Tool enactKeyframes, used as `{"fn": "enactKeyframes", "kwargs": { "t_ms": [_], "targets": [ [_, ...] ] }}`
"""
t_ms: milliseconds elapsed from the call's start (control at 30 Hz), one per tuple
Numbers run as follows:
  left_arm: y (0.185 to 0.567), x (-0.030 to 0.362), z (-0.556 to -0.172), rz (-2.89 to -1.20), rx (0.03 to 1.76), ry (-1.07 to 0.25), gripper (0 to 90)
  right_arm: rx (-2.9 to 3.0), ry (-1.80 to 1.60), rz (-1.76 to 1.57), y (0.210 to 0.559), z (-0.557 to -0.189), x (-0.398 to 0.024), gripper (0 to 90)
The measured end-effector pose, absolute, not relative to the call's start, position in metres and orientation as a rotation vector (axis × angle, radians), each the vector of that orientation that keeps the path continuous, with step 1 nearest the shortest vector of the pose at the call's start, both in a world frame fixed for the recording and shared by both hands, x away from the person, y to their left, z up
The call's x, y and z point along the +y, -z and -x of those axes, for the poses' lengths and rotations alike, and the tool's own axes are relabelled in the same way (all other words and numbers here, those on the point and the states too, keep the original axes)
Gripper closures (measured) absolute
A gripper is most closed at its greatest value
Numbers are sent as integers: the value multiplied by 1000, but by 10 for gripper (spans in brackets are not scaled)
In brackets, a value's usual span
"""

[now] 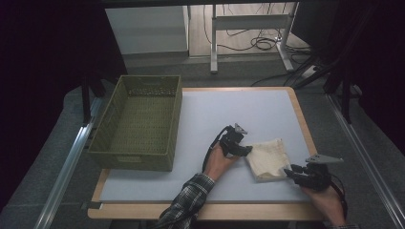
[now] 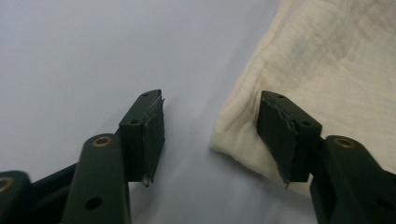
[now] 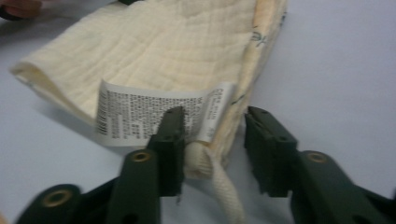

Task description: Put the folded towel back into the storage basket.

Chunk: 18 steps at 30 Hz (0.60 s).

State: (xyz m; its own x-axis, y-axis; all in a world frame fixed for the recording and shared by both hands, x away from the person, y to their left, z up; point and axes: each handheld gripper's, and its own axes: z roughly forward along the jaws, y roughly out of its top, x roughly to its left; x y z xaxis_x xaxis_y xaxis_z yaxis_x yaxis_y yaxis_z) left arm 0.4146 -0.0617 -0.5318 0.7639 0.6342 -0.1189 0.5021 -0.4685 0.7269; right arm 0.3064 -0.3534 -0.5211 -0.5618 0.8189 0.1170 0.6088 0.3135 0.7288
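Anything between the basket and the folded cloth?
Just the left gripper at the cloth; from there to the basket, bare table, high view.

A pale grey-white mat [image 1: 229,109] covers the light wooden table [image 1: 300,114], whose bare rim shows along the right and near edges. Dark grey carpet [image 1: 57,157] lies around it, with metal rails [image 1: 67,162] running along the floor on the left and right sides. Beyond the far edge stand a white metal desk frame [image 1: 248,23] over black cables [image 1: 260,44] on a wooden floor and a white cabinet [image 1: 145,28]; both sides fall into deep shadow.
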Motion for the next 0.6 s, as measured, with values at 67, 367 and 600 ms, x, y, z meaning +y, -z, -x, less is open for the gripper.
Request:
{"fn": "enactKeyframes", "kwargs": {
  "t_ms": [67, 367, 600],
  "targets": [
    [531, -63, -412, -2173, 845, -204, 467, 2323, -1111, -1308, 521, -307, -353, 673],
    [532, -62, -411, -2144, 803, -83, 791, 2356, -1172, -1376, 521, -310, -354, 818],
    [518, -56, -409, -2134, 753, -168, 838, 2328, -1154, -1322, 509, -306, -345, 824]
  ]
}}
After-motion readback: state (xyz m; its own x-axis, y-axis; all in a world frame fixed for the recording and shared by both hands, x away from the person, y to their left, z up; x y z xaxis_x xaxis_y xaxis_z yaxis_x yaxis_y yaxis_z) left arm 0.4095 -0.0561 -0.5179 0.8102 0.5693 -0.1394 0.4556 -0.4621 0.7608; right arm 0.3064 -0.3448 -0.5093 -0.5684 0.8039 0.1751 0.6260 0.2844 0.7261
